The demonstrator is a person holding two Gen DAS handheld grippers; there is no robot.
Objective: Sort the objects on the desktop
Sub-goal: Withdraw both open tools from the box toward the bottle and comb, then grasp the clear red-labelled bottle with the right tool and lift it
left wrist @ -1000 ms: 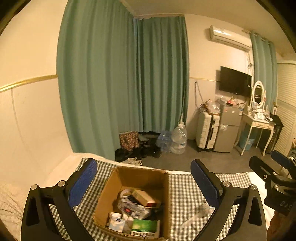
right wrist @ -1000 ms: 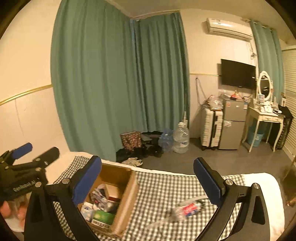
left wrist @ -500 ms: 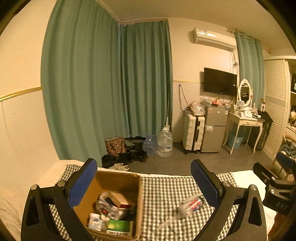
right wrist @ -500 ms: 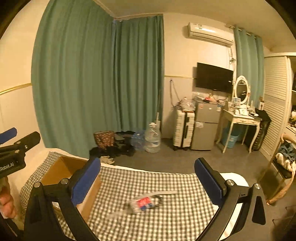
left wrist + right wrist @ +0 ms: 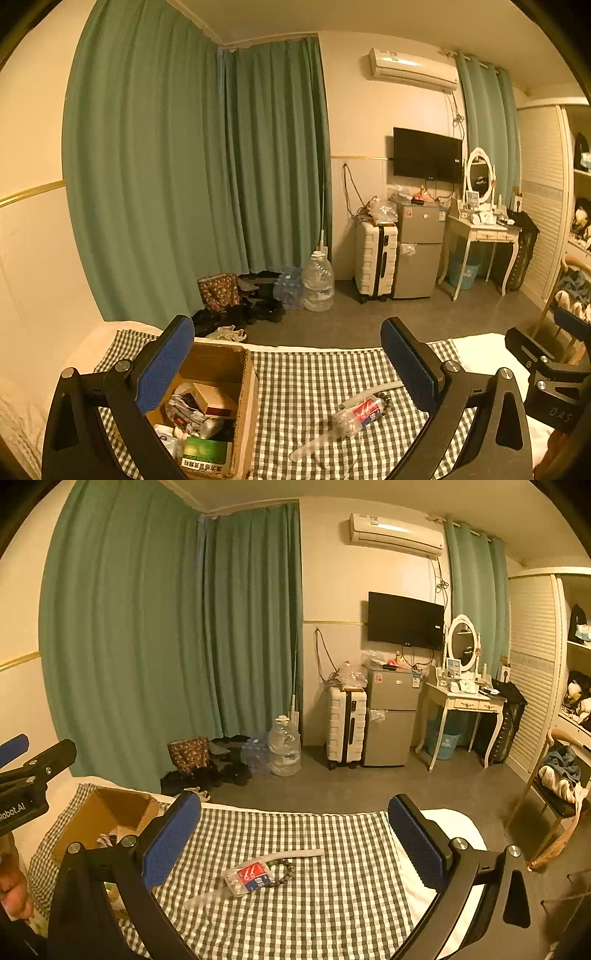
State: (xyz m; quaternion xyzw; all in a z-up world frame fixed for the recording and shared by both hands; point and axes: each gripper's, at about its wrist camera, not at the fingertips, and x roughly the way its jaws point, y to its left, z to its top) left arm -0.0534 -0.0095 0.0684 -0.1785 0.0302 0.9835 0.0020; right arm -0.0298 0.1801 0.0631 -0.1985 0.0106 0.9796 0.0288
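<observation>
Crushed clear bottle (image 5: 246,878) with red-blue label lies flat on checked cloth (image 5: 332,904); both claws gape empty.

Box (image 5: 246,384) at the left edge of the cloth (image 5: 303,376), packets (image 5: 192,410) inside it, bottle (image 5: 248,878) lying near the cloth's middle, beads (image 5: 282,869) touching its right end, strip (image 5: 295,854) just behind, floor beyond the far edge.
</observation>
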